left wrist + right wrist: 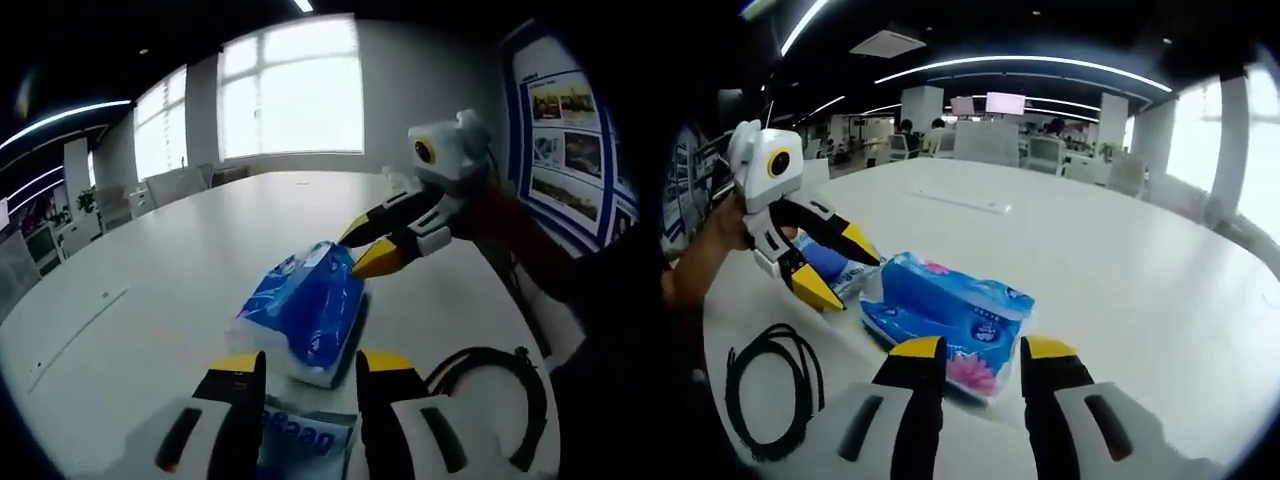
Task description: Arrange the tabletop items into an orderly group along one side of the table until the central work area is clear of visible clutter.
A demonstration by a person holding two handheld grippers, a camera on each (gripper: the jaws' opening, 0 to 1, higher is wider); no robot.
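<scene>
A large blue tissue pack [305, 310] [940, 300] lies on the white table [190, 250] [1120, 270]. My right gripper [983, 350] [362, 250] is open, its yellow tips at the pack's end, which reaches just between them. My left gripper [312, 362] [843, 270] sits at the pack's opposite end. Its jaws are closed on a small blue and white tissue pack [300, 438] [832, 262]. A hand holds the left gripper in the right gripper view.
A coiled black cable [490, 395] [770, 390] lies on the table beside the packs, near the table edge. A flat white strip [958, 200] rests farther out on the table. Chairs and desks stand beyond the table.
</scene>
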